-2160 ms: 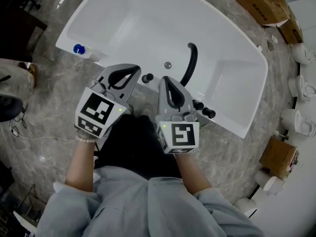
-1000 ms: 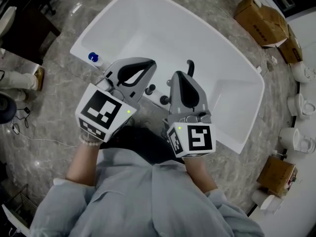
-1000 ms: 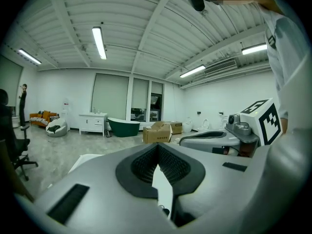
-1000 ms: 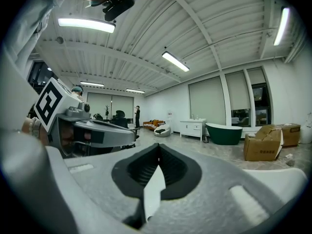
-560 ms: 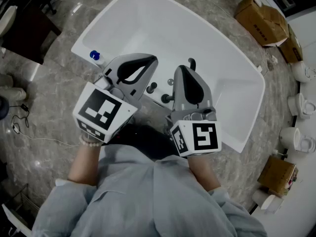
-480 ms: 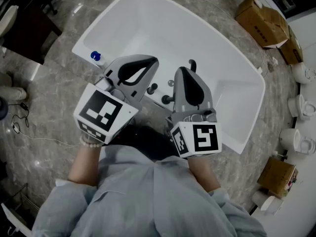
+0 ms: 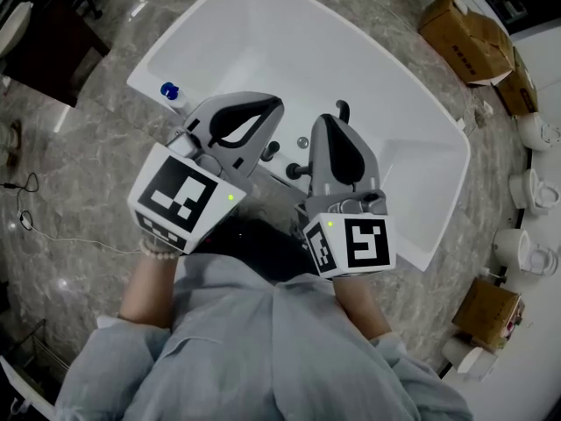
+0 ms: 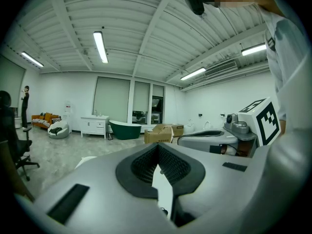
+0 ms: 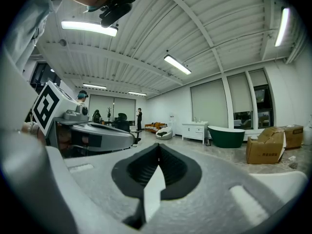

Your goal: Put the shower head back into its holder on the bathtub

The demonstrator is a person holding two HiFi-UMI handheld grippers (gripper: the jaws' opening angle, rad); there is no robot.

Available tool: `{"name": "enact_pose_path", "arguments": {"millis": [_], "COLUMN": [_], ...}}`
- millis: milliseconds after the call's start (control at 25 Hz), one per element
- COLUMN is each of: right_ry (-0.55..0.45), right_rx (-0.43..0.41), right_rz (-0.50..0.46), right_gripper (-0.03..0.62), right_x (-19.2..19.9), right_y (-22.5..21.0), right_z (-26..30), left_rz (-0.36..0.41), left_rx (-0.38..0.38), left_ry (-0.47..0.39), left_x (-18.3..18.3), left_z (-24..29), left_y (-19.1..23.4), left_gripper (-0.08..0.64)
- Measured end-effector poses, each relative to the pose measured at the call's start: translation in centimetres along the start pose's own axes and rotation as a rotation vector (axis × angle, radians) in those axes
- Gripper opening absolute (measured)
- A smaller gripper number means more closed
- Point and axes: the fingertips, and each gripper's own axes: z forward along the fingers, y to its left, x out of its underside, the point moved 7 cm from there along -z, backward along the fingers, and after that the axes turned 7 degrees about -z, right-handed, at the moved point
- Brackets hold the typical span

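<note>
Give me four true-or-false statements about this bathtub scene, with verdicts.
1. The left gripper and the right gripper both have shut, empty jaws. True.
2. Cardboard boxes stand on the floor beyond the bathtub. True.
3. The bathtub is black. False: it is white.
4. The right gripper holds the shower head. False: nothing is between its jaws.

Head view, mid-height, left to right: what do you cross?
left gripper → right gripper → right end of the bathtub → row of white toilets
</note>
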Motion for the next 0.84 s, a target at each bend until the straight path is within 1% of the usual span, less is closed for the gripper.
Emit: {"name": "enact_pose_path", "arguments": {"millis": [120, 160, 240, 360, 480, 840], "right_ry": [0.002, 0.003, 0.008, 0.02, 0.025, 0.037], "right_rx": [-0.006, -0.009, -0.014, -0.019, -0.023, -0.038], "right_rz": [0.0, 0.0, 0.003, 0.009, 0.009, 0.025], "right_gripper": [-0.003, -0.003, -0.003, -0.003, -0.003, -0.003], "right_x": [0.2, 0.3, 0.4, 0.5, 0.6, 0.8], "right_y": [0.2, 0.4, 0.5, 0.5, 0.6, -0.1], "right_z": [0.1, 0.2, 0.3, 0.4, 0.6, 1.2], "left_rz": [-0.058, -0.062, -0.046, -0.051, -0.016, -0.027], "left_rx": [-0.017, -0.019, -0.012, -0.011, -0.003, -0.003], "left_ry": [0.001, 0.001, 0.003, 0.007, 0.007, 0.015], "left_x": [0.1, 0.1, 0.3, 0.3, 0.6, 0.5], "left_z": [-0.1, -0.2, -0.2, -0.1, -0.1, 0.6], "left_y": [-0.1, -0.1, 0.1, 0.1, 0.5, 0.7], "left_gripper": [0.006, 0.006, 0.006, 0.006, 0.006, 0.006]}}
